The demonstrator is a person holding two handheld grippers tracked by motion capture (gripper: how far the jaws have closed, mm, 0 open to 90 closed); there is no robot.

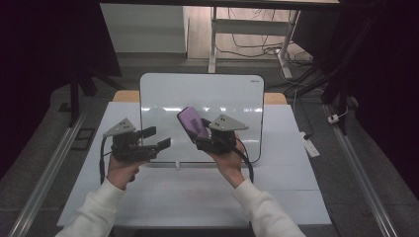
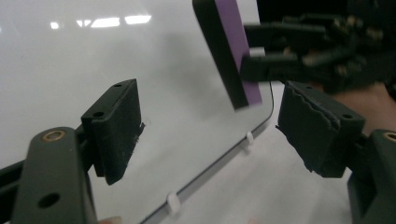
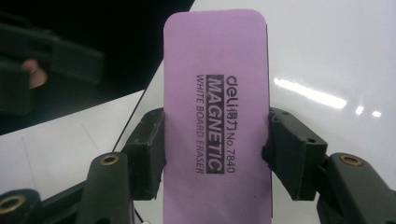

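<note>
Sleeves (image 1: 99,205), white ones, come in from the bottom of the high view, 1 on each arm. Each hand holds a black tool above the white counter (image 1: 197,197).

The left tool (image 1: 157,138) is held by the left hand (image 1: 121,168), near the left edge of the whiteboard (image 1: 163,94). In the left gripper view its 2 jaws stand wide apart with nothing between them. A grey three-cornered plate (image 1: 120,127) sits on top of it.

The right tool (image 1: 201,134) is held by the right hand (image 1: 228,165), just in front of the whiteboard. Its jaws pinch a purple whiteboard eraser (image 3: 217,116) on its 2 long sides. Black words on the purple face say "deli MAGNETIC WHITE BOARD ERASER No.7840". The eraser is off the counter and sticks up past the jaws, tilted to the left in the high view. In the left gripper view its side is black and its face is purple, and it hangs close to the whiteboard. I cannot tell if it touches.

The whiteboard stands up on the counter, leaning back. Small white clips (image 2: 173,201) sit along its bottom edge. Lights shine on it.

Far behind, a white frame (image 1: 213,37) and dark cables (image 1: 257,49) are on the floor.
</note>
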